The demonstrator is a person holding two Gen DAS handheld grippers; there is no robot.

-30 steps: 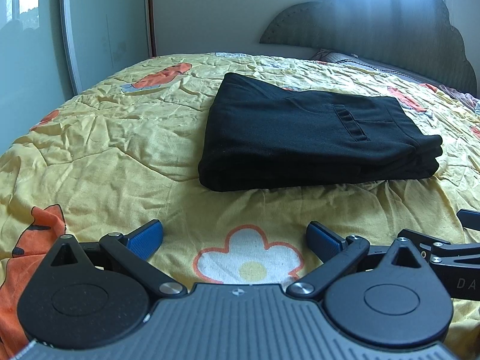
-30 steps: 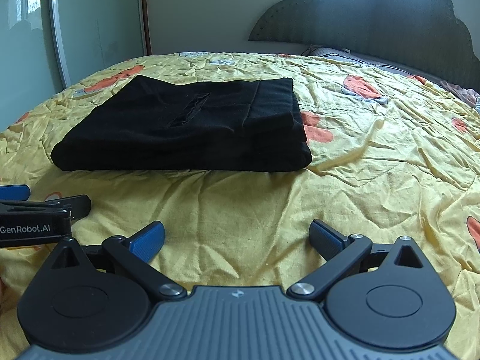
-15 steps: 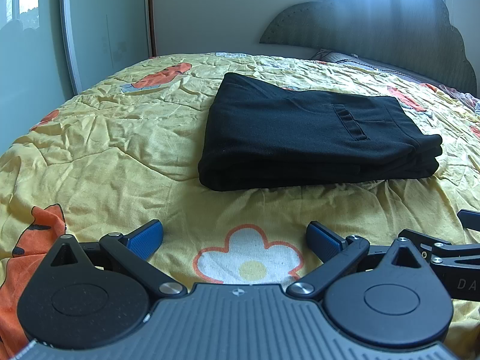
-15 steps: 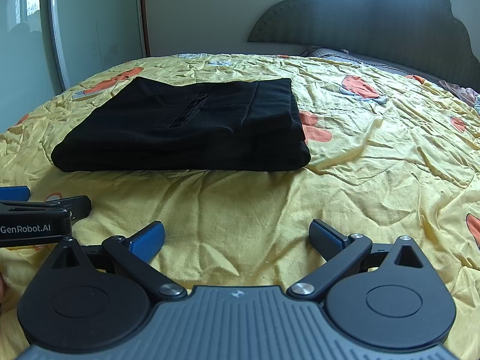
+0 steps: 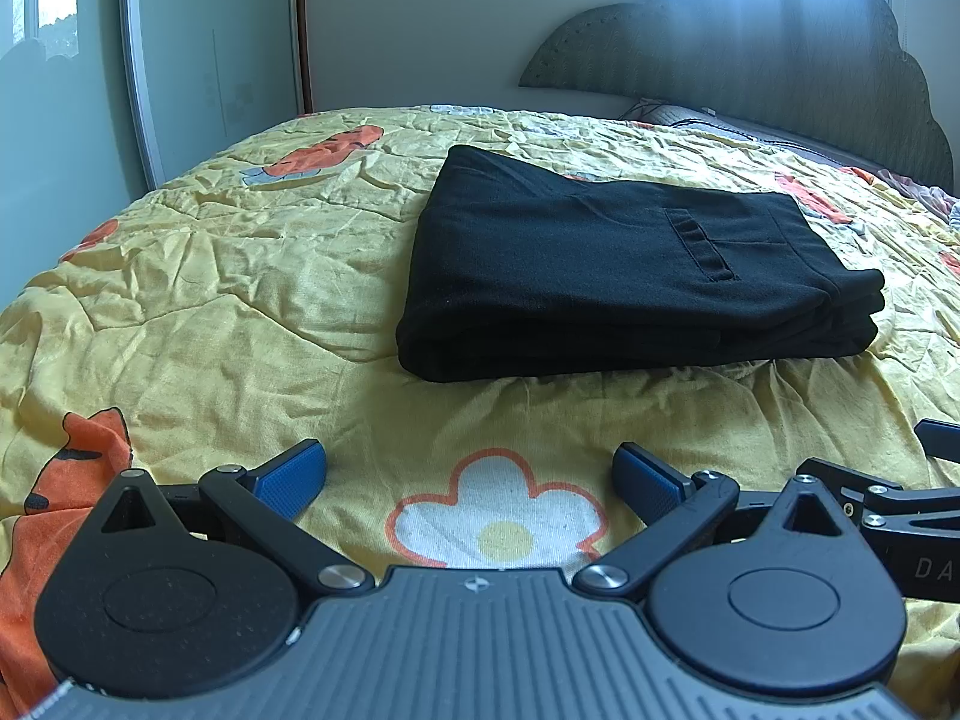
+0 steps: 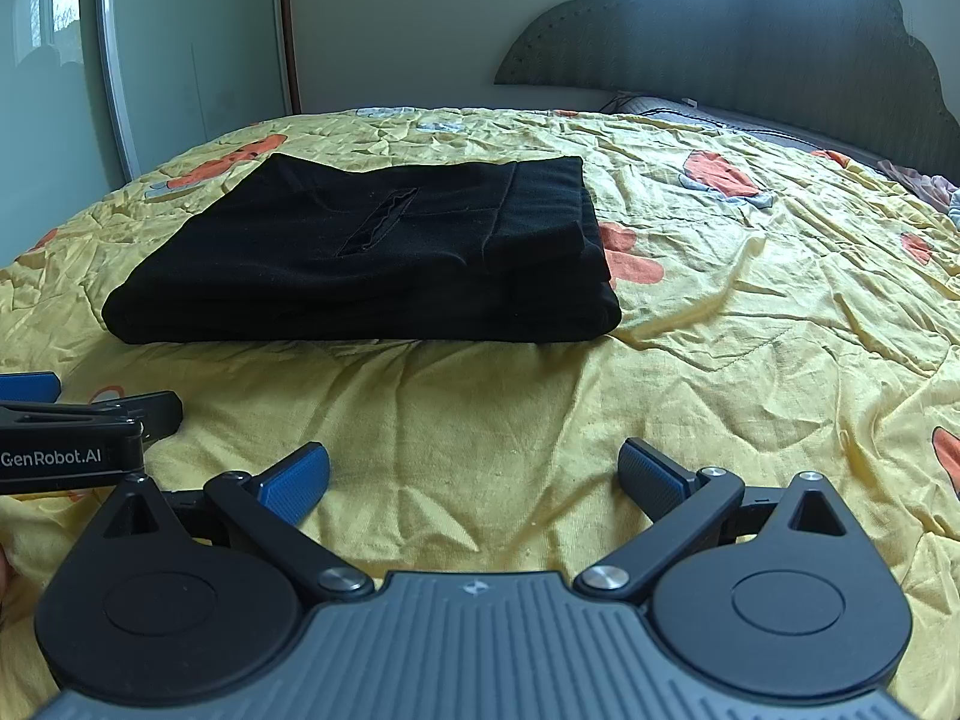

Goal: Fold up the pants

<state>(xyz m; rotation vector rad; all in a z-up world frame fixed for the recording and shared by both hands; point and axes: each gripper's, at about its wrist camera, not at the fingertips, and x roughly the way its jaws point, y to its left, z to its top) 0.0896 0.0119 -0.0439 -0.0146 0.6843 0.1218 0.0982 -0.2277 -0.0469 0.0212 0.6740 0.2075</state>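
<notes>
The black pants (image 5: pixel 612 276) lie folded into a flat rectangular stack on the yellow bedspread (image 5: pixel 240 300), a back pocket facing up. They also show in the right wrist view (image 6: pixel 372 258), left of centre. My left gripper (image 5: pixel 471 471) is open and empty, low over the bedspread in front of the stack. My right gripper (image 6: pixel 474 471) is open and empty too, in front of the stack's right end. Neither gripper touches the pants. The two grippers sit side by side.
The bed has a dark scalloped headboard (image 5: pixel 750 60) at the far end with pillows (image 5: pixel 720 120) below it. A mirrored wardrobe door (image 5: pixel 72 90) stands at the left. The wrinkled bedspread stretches to the right of the pants (image 6: pixel 780 276).
</notes>
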